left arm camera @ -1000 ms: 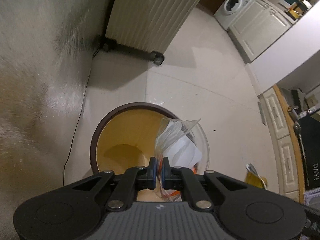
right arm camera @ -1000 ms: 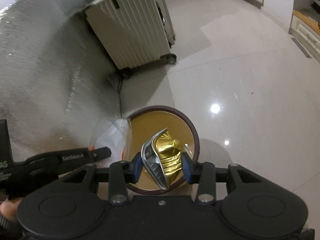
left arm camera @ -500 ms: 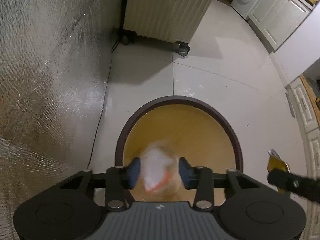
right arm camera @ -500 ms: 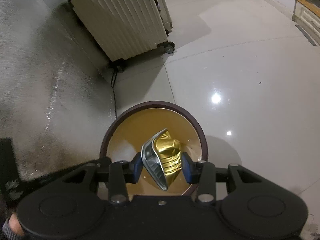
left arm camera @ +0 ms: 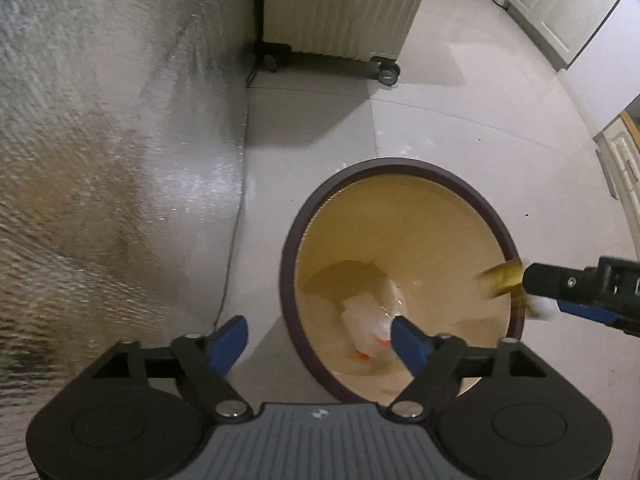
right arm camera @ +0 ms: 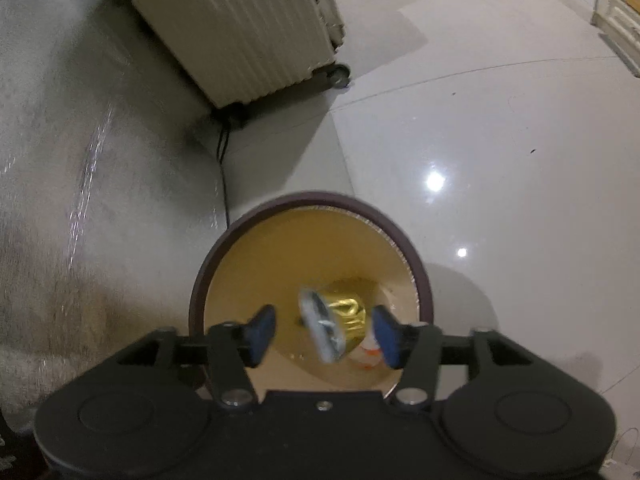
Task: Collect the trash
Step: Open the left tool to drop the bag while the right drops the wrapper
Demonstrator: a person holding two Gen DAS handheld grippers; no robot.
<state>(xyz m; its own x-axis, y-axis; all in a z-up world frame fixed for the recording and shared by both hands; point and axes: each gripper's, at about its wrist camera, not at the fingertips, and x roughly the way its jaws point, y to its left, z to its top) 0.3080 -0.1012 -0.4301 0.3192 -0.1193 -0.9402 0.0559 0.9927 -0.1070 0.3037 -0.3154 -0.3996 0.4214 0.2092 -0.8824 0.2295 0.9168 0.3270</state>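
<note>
Dark-brown-rimmed, tan-lined bin (left arm camera: 400, 216); gold foil wrapper (right arm camera: 348, 312); cream ribbed suitcase (right arm camera: 240, 28).

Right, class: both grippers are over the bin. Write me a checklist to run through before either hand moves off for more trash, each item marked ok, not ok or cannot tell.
1. Left gripper has let go: ok, fingers apart and opening, nothing between them.
2. Clear plastic wrapper inside the bin: ok, it is below the rim.
3. Right gripper has let go: ok, fingers opening, neither pad touching the gold foil packet.
4. Foil packet settled at the bottom: cannot tell, it is blurred between the fingers, over the opening.
5. Grippers apart from each other: ok, the right one is at the bin's far rim in the left view.
6. More trash on the floor: cannot tell.
</note>
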